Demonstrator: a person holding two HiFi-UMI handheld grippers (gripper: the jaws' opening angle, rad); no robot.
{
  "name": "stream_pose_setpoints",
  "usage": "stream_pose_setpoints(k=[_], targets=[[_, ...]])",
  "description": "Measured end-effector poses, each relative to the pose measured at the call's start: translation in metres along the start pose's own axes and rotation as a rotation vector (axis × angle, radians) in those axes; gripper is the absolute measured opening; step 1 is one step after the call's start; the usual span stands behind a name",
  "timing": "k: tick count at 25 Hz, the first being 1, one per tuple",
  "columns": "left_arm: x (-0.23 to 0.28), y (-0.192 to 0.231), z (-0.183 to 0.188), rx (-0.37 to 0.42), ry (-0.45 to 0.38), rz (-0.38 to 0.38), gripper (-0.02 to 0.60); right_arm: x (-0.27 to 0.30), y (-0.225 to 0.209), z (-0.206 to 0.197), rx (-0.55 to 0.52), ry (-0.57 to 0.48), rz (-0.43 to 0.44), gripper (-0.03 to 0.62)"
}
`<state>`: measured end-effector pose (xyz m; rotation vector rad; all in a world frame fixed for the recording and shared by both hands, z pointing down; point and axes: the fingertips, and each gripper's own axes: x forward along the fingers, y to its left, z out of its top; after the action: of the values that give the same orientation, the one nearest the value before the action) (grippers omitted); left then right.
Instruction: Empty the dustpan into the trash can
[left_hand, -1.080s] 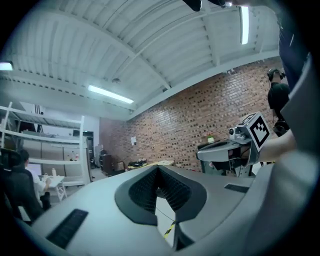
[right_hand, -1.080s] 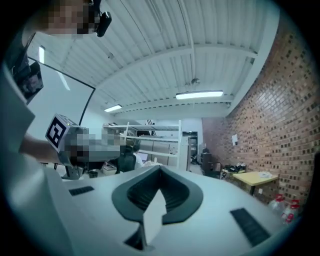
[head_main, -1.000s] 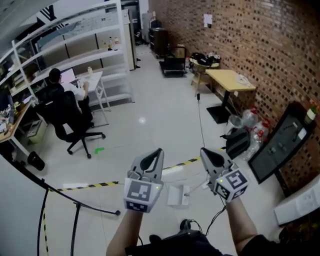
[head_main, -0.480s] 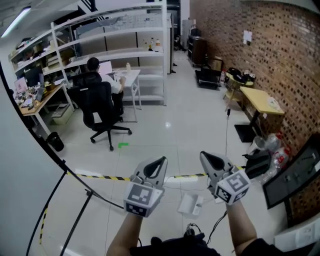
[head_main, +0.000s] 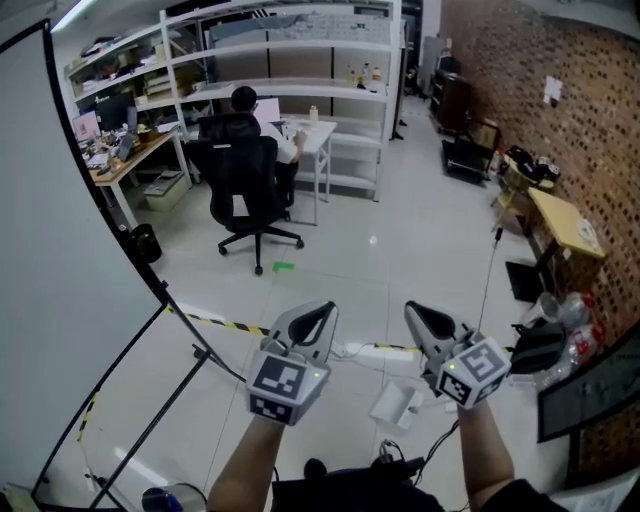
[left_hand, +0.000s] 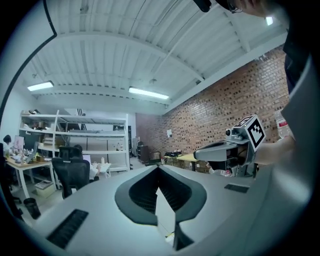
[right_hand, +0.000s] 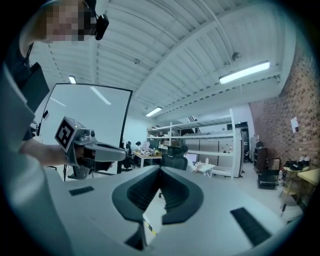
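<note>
No dustpan shows in any view. A small black bin (head_main: 145, 243) stands by the wooden desk at the far left. My left gripper (head_main: 322, 308) and right gripper (head_main: 412, 310) are held side by side at waist height, pointing level across the room. The left gripper (left_hand: 158, 167) has its tips together with nothing between them. The right gripper (right_hand: 160, 168) is likewise shut and empty. Each one shows in the other's view: the right gripper (left_hand: 220, 150) and the left gripper (right_hand: 95, 150).
A black office chair (head_main: 245, 190) and a seated person at a white desk (head_main: 310, 135) stand before white shelves (head_main: 300, 60). Yellow-black tape (head_main: 215, 322), a power strip (head_main: 375, 352) and a white box (head_main: 392, 405) lie on the floor. White panel (head_main: 60, 250) left, brick wall (head_main: 560, 90) right.
The view has swung to the left: chair, desk and shelves slid toward the middle, and the brick wall and wooden table moved to the right edge. Both grippers stay shut, side by side.
</note>
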<state>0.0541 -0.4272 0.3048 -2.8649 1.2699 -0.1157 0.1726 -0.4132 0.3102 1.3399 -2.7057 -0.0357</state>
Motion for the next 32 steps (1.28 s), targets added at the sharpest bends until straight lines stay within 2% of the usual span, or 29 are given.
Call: stream_pose_setpoints(k=[5,13,25,32], targets=[[-0.011,0.013,0.003,-0.015,-0.012,0.069,-0.003,0.008,0.01,-0.005,0.008,0.023,0.045,0.008],[-0.016,0.02,0.002,-0.004,0.003,0.156,-0.002,0.025,0.019,-0.002,0.011,0.013,0.164,0.008],[0.005,-0.02,0.001,-0.016,-0.003,0.273,-0.003,-0.003,-0.006,-0.015,0.032,0.012,0.306,0.008],[-0.007,-0.045,-0.003,-0.032,-0.01,0.357,-0.003,-0.025,-0.005,-0.021,0.031,0.014,0.392,0.008]])
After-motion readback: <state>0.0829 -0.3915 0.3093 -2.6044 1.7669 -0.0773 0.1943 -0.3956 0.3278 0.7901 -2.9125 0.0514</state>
